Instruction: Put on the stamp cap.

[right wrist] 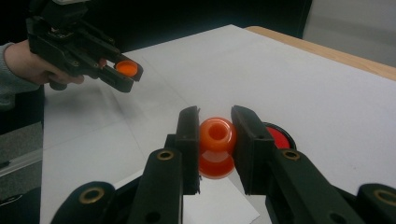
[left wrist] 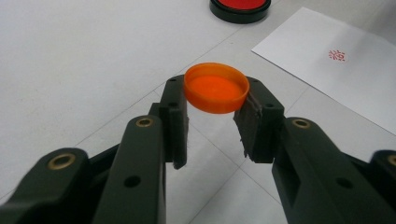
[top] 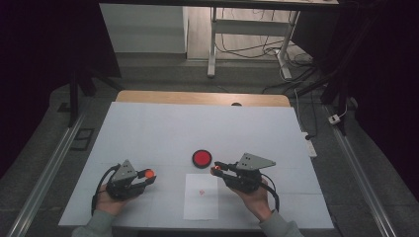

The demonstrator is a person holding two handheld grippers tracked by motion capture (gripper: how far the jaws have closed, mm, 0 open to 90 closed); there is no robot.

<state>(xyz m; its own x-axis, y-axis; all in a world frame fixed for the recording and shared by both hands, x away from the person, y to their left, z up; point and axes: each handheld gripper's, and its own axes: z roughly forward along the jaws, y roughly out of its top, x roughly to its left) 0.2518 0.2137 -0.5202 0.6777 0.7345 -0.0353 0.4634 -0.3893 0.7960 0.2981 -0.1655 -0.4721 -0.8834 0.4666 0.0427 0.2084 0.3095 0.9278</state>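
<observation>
Left claw is closed on orange cap, hollow side up, held just above table, at approx 7 o'clock of the table in high view. Right claw is closed on orange stamp, w/ the jaws pressing both sides, at approx 5 o'clock. Red ink pad sits near centre, just beside the right claw tips. White paper w/ small red mark lies at 6 o'clock, btw. both hands.
</observation>
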